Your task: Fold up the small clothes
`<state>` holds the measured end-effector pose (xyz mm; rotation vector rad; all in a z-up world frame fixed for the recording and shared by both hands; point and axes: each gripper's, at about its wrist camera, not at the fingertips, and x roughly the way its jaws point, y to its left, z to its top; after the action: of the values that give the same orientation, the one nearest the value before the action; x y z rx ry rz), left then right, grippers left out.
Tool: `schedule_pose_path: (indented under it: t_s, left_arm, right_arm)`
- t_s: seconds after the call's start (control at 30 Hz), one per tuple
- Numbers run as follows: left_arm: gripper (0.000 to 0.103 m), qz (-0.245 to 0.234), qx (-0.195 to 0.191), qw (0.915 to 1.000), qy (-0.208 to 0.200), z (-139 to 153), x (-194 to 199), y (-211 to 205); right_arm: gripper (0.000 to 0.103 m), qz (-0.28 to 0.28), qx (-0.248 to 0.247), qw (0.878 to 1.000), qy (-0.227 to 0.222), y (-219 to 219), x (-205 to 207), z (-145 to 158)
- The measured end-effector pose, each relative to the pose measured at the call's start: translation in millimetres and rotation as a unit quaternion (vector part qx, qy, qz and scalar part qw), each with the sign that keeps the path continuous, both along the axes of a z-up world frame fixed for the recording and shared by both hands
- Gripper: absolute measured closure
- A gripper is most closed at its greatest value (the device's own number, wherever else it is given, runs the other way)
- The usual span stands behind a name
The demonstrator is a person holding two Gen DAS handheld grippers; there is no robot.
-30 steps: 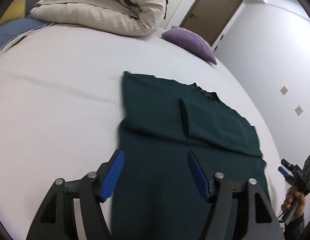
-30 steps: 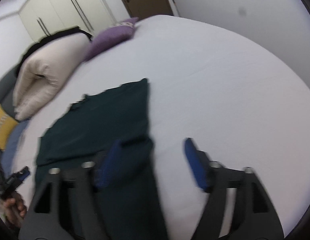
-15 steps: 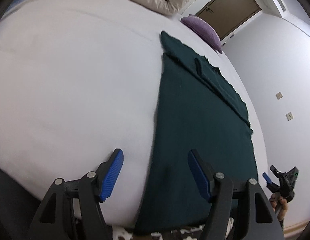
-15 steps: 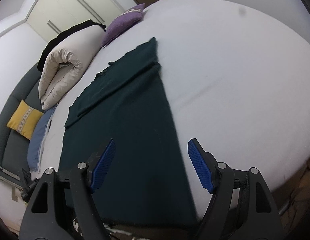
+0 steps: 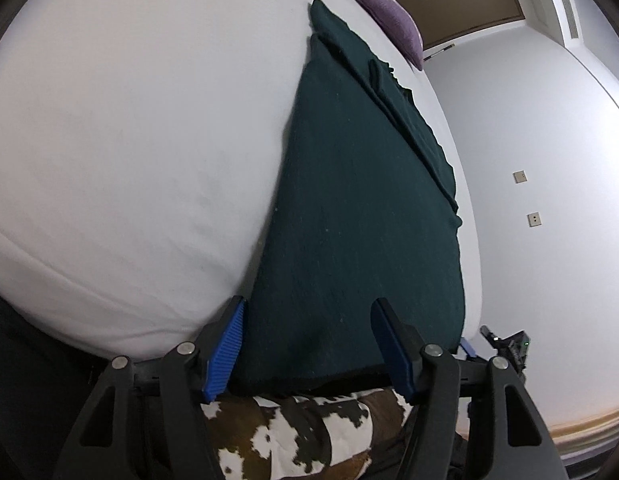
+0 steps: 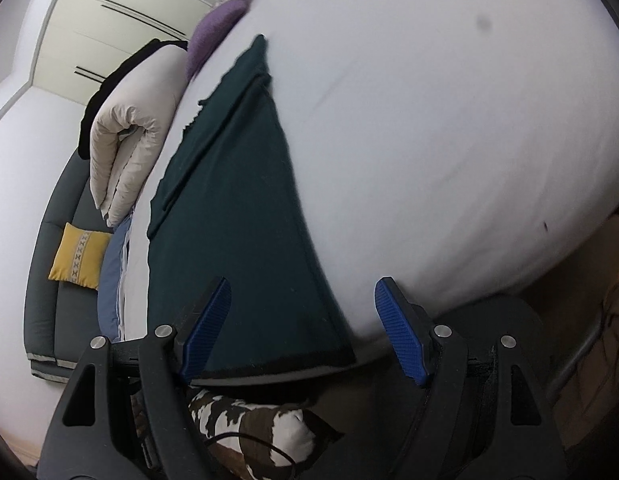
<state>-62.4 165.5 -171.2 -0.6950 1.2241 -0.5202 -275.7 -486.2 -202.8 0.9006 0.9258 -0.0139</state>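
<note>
White bed (image 5: 129,140) bears one dark green garment (image 5: 349,208); at its near hem, left gripper (image 5: 309,344) closing, right gripper (image 6: 301,324) open, both empty.

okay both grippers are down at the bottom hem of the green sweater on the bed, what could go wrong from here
The dark green sweater's hem lies right at the bed edge, so a pull could drag it off. The left gripper, jaws closing, might pinch the sheet too. The right gripper straddles the hem corner and could catch only one layer.
</note>
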Motion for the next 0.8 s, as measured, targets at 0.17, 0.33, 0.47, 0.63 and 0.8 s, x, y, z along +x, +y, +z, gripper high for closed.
schedule_pose_path:
  t_s: [0.17,0.33,0.47,0.63,0.8]
  left_arm:
    - [0.049,0.003,-0.014,0.9997,0.019,-5,-2,5]
    - [0.059,0.003,-0.011,0.9996,0.026,-6,-2,5]
    - [0.060,0.000,-0.004,0.9997,0.024,-5,-2,6]
    - [0.061,-0.004,-0.001,0.9997,0.023,-5,-3,5]
    - [0.075,-0.010,0.024,0.9994,0.023,-4,-2,-1]
  right_arm:
    - [0.030,0.004,0.011,1.000,0.007,-5,-6,-5]
    - [0.030,0.015,0.023,0.999,0.022,-9,1,-8]
    - [0.030,0.025,0.027,0.998,0.041,-9,12,-11]
    - [0.033,0.030,0.036,0.997,0.066,-6,12,-21]
    - [0.035,0.041,0.028,0.995,0.082,1,19,-27]
